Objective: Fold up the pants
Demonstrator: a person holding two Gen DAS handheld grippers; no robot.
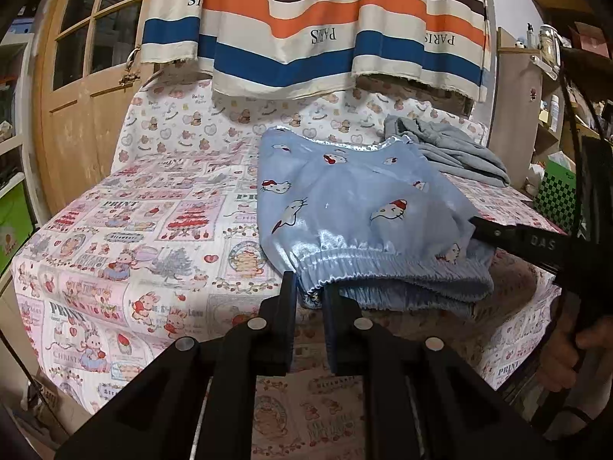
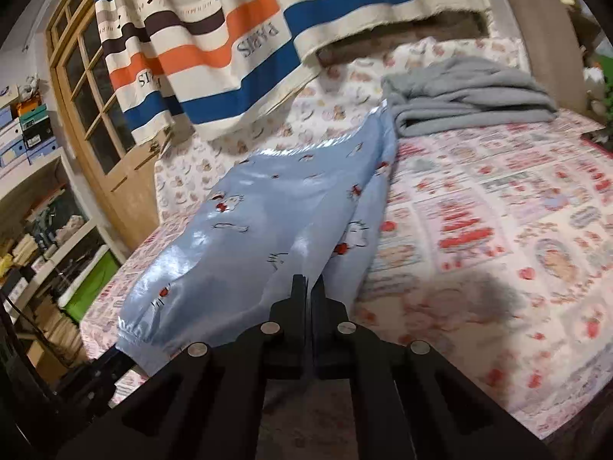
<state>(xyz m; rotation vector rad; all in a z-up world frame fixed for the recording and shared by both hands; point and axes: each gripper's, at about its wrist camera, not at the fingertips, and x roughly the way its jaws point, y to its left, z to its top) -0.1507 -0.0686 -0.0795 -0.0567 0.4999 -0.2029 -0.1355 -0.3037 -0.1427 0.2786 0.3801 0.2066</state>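
Shiny light-blue pants [image 1: 345,207] with a cartoon cat print lie on the patterned table cover, elastic waistband toward me. My left gripper [image 1: 309,287] is shut on the waistband's left corner. My right gripper [image 2: 309,287] is shut on the waistband's right side; its black fingers also show in the left wrist view [image 1: 498,235]. In the right wrist view the pants [image 2: 268,222] stretch away toward the back, and the left gripper [image 2: 115,356] holds their near-left corner.
A grey garment [image 1: 452,145] [image 2: 467,92] lies bunched at the back right, touching the pants' far end. A striped cloth [image 1: 314,23] hangs behind. A wooden door [image 1: 84,76] stands at the left. Shelves and boxes [image 2: 27,130] flank the table.
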